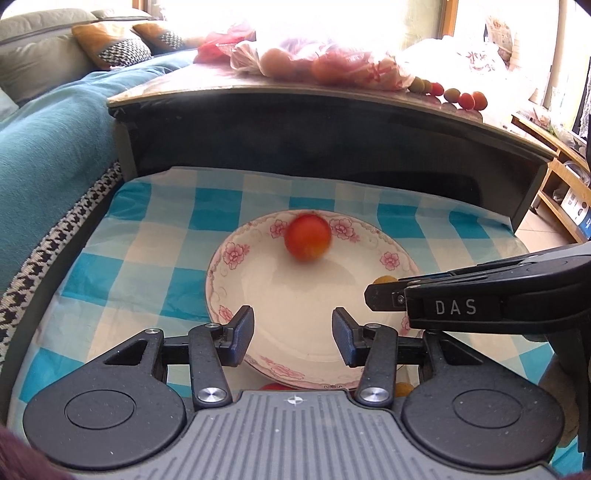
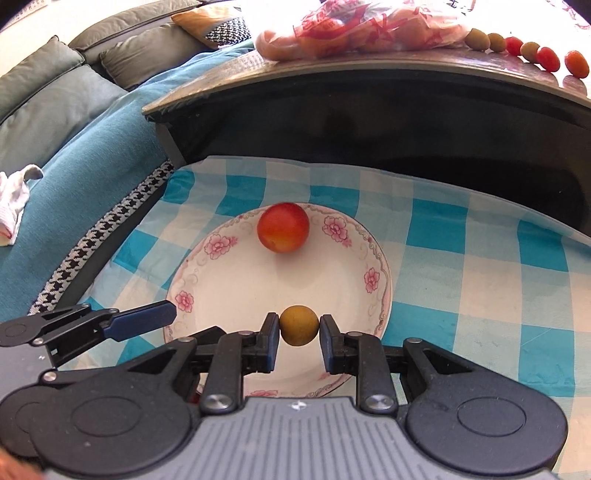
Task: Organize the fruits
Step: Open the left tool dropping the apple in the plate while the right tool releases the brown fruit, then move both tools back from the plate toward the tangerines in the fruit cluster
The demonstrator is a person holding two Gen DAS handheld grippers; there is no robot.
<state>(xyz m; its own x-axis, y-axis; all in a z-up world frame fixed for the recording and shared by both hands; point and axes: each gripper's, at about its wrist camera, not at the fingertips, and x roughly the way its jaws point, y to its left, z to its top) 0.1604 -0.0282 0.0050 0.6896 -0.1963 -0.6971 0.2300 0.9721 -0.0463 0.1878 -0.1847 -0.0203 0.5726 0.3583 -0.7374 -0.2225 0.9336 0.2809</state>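
the right gripper, tilted downward, clamps a small round yellow-green fruit over the white floral-rimmed ceramic plate. the left gripper hangs beside it, jaws apart, empty; a smooth red-orange round fruit lies beyond.

Lower counter covered by blue-and-white checked cloth; floral plate on it. Raised counter behind carries bagged fruit and a row of small fruits.

The right claw bears the white letters "DAS".
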